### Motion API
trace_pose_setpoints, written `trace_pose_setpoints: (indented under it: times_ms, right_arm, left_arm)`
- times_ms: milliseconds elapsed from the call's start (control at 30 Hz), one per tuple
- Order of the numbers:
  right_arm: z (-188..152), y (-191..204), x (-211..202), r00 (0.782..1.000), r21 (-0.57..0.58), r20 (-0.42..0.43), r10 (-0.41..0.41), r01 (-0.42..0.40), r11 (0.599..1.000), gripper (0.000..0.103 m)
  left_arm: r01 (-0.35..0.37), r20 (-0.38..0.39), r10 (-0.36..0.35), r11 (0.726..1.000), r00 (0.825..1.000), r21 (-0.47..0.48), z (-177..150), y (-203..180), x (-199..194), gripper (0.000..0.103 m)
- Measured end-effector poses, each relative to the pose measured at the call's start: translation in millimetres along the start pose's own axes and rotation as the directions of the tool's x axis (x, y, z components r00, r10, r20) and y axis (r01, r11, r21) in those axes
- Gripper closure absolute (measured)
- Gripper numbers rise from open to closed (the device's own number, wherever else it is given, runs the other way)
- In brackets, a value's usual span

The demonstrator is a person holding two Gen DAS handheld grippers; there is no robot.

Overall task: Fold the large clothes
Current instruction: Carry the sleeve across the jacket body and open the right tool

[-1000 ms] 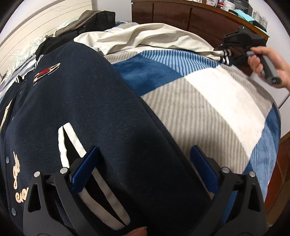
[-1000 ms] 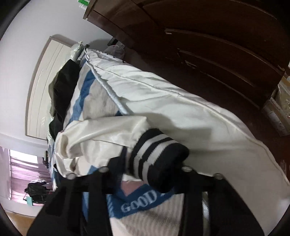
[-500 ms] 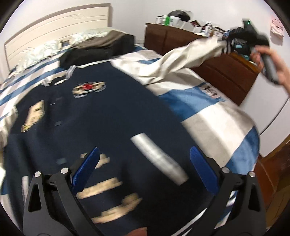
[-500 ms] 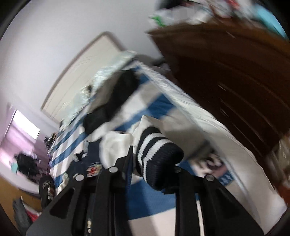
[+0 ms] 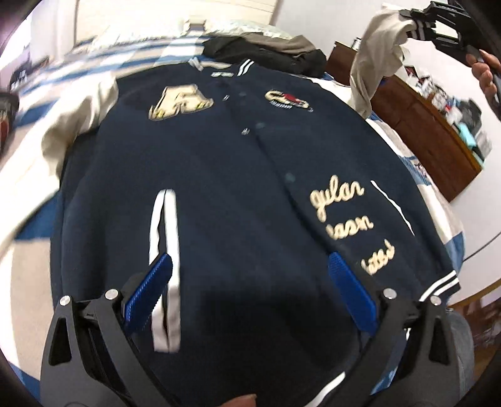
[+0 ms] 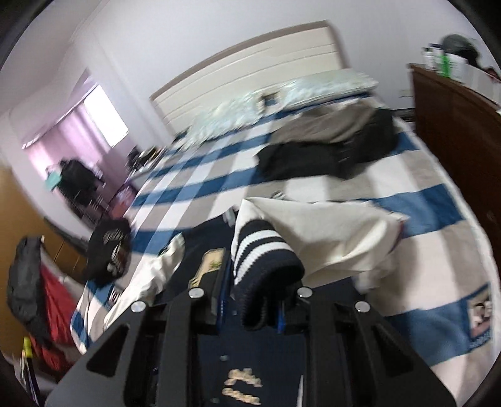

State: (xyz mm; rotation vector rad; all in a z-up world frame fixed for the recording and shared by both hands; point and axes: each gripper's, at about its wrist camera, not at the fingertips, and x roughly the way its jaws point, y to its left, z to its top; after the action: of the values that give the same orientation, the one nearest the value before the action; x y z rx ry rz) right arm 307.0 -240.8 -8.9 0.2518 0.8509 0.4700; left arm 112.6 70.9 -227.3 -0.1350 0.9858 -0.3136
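A navy varsity jacket [image 5: 235, 156] with cream sleeves lies face up on the bed, collar toward the headboard. My left gripper [image 5: 249, 260] hovers open over its lower front, beside a white-trimmed pocket [image 5: 166, 250], with nothing between the blue pads. My right gripper [image 6: 255, 300] is shut on the navy cuff [image 6: 263, 260] with white stripes. The cream sleeve [image 6: 328, 238] trails from the cuff, lifted off the bed. In the left wrist view the right gripper [image 5: 429, 22] is high at the upper right, in a person's hand, and the sleeve [image 5: 375, 56] hangs from it.
A pile of dark and tan clothes [image 6: 328, 150] lies near the pillows. A brown dresser [image 5: 422, 131] with clutter on top runs along the bed's right side. A black cap [image 6: 108, 253] sits at the bed's left edge. The blue, white and grey blanket [image 6: 407, 200] covers the bed.
The right gripper has risen and swung with the cuff, pulling the cream sleeve off the bed and up. The left gripper has moved across the jacket, still open.
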Motion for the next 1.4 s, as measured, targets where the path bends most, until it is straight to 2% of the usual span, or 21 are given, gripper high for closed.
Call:
trace_pose_setpoints:
  times_ms: [200,367,467,567,700,800,900,1067,1133,1200,1233,1267,1300,1367,1400]
  right_arm:
    - [-55.5,87.9,74.0,0.991,-0.111,-0.135,0.016,-0.032,0.993,0.080]
    - [-91.2,129.2,128.5,0.974,-0.191,-0.223,-0.041,-0.003,0.982,0.082]
    - [-108.4,144.2,161.1,0.960,-0.242,-0.261,-0.099,0.034,0.970,0.082]
    - [-128.0,151.8,195.9,0.938,-0.292,-0.304,-0.167,0.075,0.954,0.082]
    - [-148.7,144.4,239.4,0.901,-0.295,-0.379,-0.211,0.099,0.950,0.082]
    - [-161.8,132.6,266.5,0.880,-0.259,-0.416,-0.227,0.124,0.958,0.082]
    - [-175.8,119.3,290.0,0.863,-0.198,-0.462,-0.206,0.126,0.972,0.082]
    - [-174.4,123.0,298.5,0.843,-0.208,-0.486,-0.230,0.143,0.967,0.080]
    - [-167.1,124.8,291.4,0.842,-0.195,-0.503,-0.198,0.113,0.974,0.073]
    - [-154.9,125.6,275.0,0.853,-0.158,-0.503,-0.141,0.070,0.985,0.060]
    - [-146.7,125.9,259.5,0.869,-0.136,-0.483,-0.110,0.049,0.989,0.041]
    - [-137.9,125.3,238.9,0.890,-0.109,-0.452,-0.062,0.014,0.994,0.031]
    - [-133.8,124.5,226.6,0.900,-0.097,-0.435,-0.036,-0.007,0.995,0.029]
    - [-123.8,116.4,184.9,0.927,-0.080,-0.376,0.002,-0.035,0.996,0.006]
    - [-122.2,108.7,165.0,0.940,-0.076,-0.341,0.009,-0.037,0.996,0.005]
  left_arm:
    - [0.020,-0.026,-0.021,0.999,0.999,-0.049,-20.2,24.8,7.6,0.005]
    - [0.018,-0.048,-0.023,0.995,0.999,-0.098,-21.3,46.0,18.9,0.005]
    - [0.016,-0.047,-0.020,0.996,0.999,-0.090,-23.4,45.1,22.5,0.005]
    - [0.000,-0.045,-0.003,0.997,0.999,-0.071,-27.0,43.0,25.6,0.005]
    - [-0.005,-0.044,0.003,0.998,0.999,-0.061,-29.3,43.2,27.5,0.005]
    - [-0.001,-0.043,-0.001,0.998,0.999,-0.066,-29.7,44.8,27.8,0.005]
    - [-0.003,-0.045,0.000,0.998,0.999,-0.065,-29.1,45.0,27.9,0.005]
    - [-0.019,-0.054,0.016,0.999,0.998,-0.048,-29.4,41.1,30.6,0.005]
    - [-0.023,-0.056,0.020,0.999,0.998,-0.042,-29.5,40.6,30.7,0.005]
    - [-0.021,-0.052,0.019,0.999,0.998,-0.037,-30.2,40.3,30.3,0.005]
    - [-0.020,-0.050,0.019,0.999,0.999,-0.034,-30.8,39.3,30.2,0.005]
    - [-0.021,-0.049,0.019,0.999,0.999,-0.033,-31.1,38.9,29.7,0.005]
    - [-0.022,-0.047,0.020,0.999,0.999,-0.031,-31.5,38.5,29.5,0.005]
    - [-0.024,-0.046,0.023,0.999,0.999,-0.030,-32.1,37.6,28.9,0.005]
    - [-0.026,-0.045,0.024,0.999,0.999,-0.027,-32.7,36.2,28.7,0.005]
